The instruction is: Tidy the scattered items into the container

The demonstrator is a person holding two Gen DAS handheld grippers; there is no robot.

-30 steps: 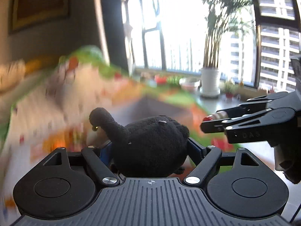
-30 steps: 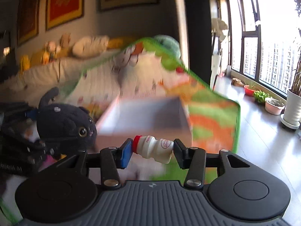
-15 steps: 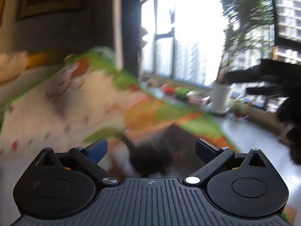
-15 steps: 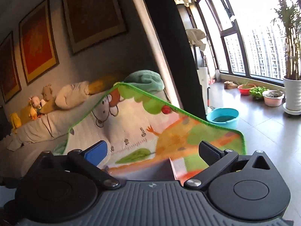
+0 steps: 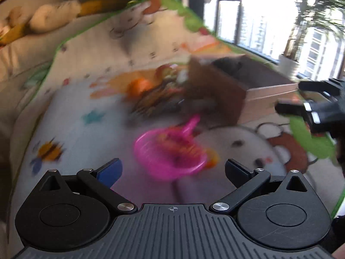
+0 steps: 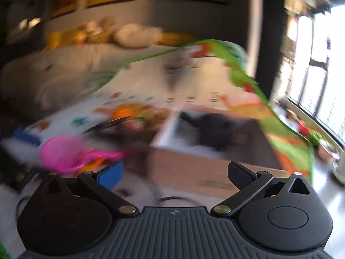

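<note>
Both claws released, empty. Pink basket (image 5: 170, 153) just ahead of left claw (image 5: 173, 170); right claw (image 6: 174, 173) faces box (image 6: 207, 151).

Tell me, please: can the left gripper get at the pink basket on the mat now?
Probably yes: the left gripper is open and empty, and the pink basket lies just ahead with nothing between.

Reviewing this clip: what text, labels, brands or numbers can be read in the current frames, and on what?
None can be read.
Cardboard box: a greenish mark on the near wall, too blurred to read.
Play mat: small dark printed marks, blurred, unreadable.
Left gripper and right gripper: only a small crosshair mark on the body, no text.
</note>
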